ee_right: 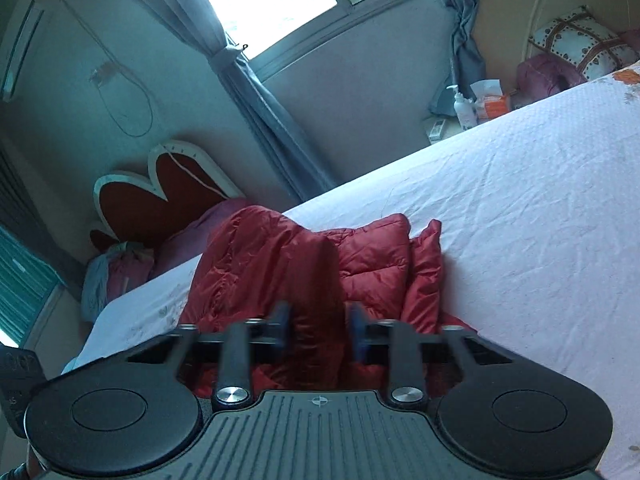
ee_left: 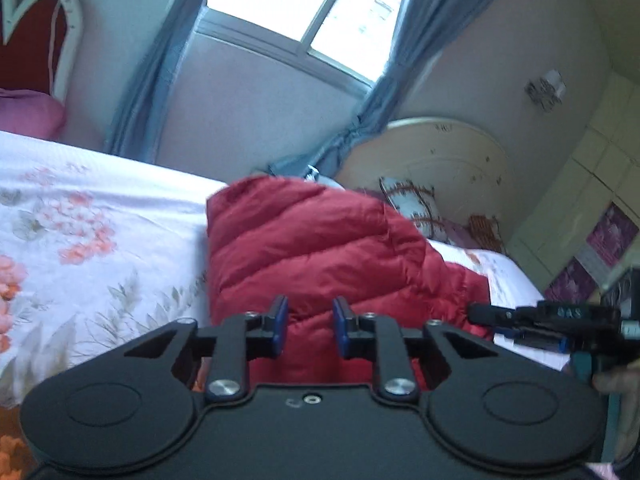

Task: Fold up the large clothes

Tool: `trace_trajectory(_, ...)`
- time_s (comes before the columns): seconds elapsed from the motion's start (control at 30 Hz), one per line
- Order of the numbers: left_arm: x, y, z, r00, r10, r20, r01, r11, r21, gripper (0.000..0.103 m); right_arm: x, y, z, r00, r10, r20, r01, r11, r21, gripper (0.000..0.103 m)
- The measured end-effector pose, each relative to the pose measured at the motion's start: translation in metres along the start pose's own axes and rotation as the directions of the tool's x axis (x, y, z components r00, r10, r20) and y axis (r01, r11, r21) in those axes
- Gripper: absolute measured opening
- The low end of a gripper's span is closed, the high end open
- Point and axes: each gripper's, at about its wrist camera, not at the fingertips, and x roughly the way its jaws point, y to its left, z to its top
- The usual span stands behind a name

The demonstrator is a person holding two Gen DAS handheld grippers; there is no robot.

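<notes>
We are folding a red jacket (ee_left: pixel 320 240) on the bed (ee_left: pixel 100 208), and we judge that we are somewhere in the middle of the work. The jacket is already lying in a thick bundle with some layers over each other, but the edges are not lining up and one flap (ee_right: pixel 424 272) is standing up at the right side, so some folding and flattening is still waiting for us.

Going from the left, the left hand-held gripper (ee_left: pixel 310 326) is hanging just above the near edge of the jacket. Its jaws are standing a little apart, and the red cloth is showing behind the gap; we cannot tell if the pads are pressing on it.

The right hand-held gripper (ee_right: pixel 320 332) is pointing at the near part of the same jacket. A dark fold of the cloth is sitting between its fingers, so it seems to be gripping the jacket, though this part is blurred.
</notes>
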Motion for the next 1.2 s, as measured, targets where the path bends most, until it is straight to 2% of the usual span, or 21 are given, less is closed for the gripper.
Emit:
trace_trajectory(0.17,0.020,-0.011,-0.009,0.998,-0.067,-0.009,0.067,0.997,0.024,0.015,-0.018,-0.006,-0.008,0.998,-0.033,0.049,0.034,0.999,-0.017,0.009)
trace_trajectory(0.3,0.036,-0.032,-0.010,0.997,-0.026,-0.068,0.036,0.989,0.145,0.015,-0.020,-0.020,-0.019,0.993,-0.107,0.045,0.107,0.994,-0.002,0.009)
trace_trajectory(0.37,0.044,-0.046,-0.012,0.993,0.016,-0.115,0.011,0.974,0.227,0.016,-0.010,-0.034,-0.028,0.990,-0.142,0.015,0.141,0.989,0.037,0.009)
trace_trajectory(0.47,0.060,-0.057,-0.016,0.983,0.073,-0.168,-0.015,0.946,0.325,0.018,0.005,-0.060,-0.046,0.990,-0.142,-0.018,0.143,0.984,0.105,0.009)
trace_trajectory(0.53,0.067,-0.055,-0.020,0.978,0.091,-0.185,-0.022,0.939,0.342,0.018,0.008,-0.070,-0.053,0.992,-0.125,-0.013,0.125,0.979,0.162,0.009)
trace_trajectory(0.63,0.064,-0.053,-0.016,0.977,0.086,-0.197,-0.011,0.935,0.354,0.017,0.005,-0.069,-0.049,0.991,-0.136,-0.019,0.137,0.978,0.160,0.009)
trace_trajectory(0.67,0.060,-0.056,-0.014,0.977,0.085,-0.194,-0.011,0.936,0.352,0.017,0.001,-0.065,-0.045,0.989,-0.144,-0.020,0.145,0.978,0.151,0.010)
trace_trajectory(0.73,0.040,-0.062,-0.010,0.982,0.063,-0.176,0.001,0.939,0.345,0.023,-0.020,-0.048,-0.038,0.981,-0.195,0.005,0.193,0.976,0.100,0.027)
trace_trajectory(0.77,0.026,-0.067,-0.010,0.988,0.042,-0.150,0.014,0.935,0.353,0.024,-0.036,-0.036,-0.036,0.983,-0.180,0.043,0.178,0.983,0.055,0.038)
trace_trajectory(0.83,0.000,-0.076,-0.018,0.993,0.015,-0.120,0.030,0.930,0.366,0.025,-0.059,-0.016,-0.036,0.988,-0.136,0.067,0.137,0.990,-0.016,0.038)
trace_trajectory(0.97,-0.032,-0.084,-0.041,0.994,-0.027,-0.109,0.064,0.936,0.345,0.025,-0.066,0.025,-0.054,0.997,-0.077,0.018,0.079,0.979,-0.189,0.038)
trace_trajectory(1.03,-0.033,-0.086,-0.059,0.992,-0.008,-0.124,0.050,0.941,0.335,0.027,-0.052,0.030,-0.070,0.991,-0.126,-0.042,0.112,0.961,-0.252,0.038)
trace_trajectory(1.07,-0.027,-0.085,-0.068,0.989,0.019,-0.146,0.033,0.938,0.346,0.027,-0.037,0.026,-0.081,0.979,-0.179,-0.099,0.146,0.950,-0.276,0.038)
trace_trajectory(1.13,-0.020,-0.082,-0.079,0.984,0.035,-0.173,0.025,0.944,0.329,0.024,-0.020,0.011,-0.092,0.971,-0.182,-0.154,0.145,0.963,-0.226,0.038)
trace_trajectory(1.2,-0.024,-0.084,-0.071,0.983,0.027,-0.181,0.037,0.940,0.340,0.024,-0.024,0.011,-0.087,0.971,-0.181,-0.154,0.146,0.965,-0.218,0.038)
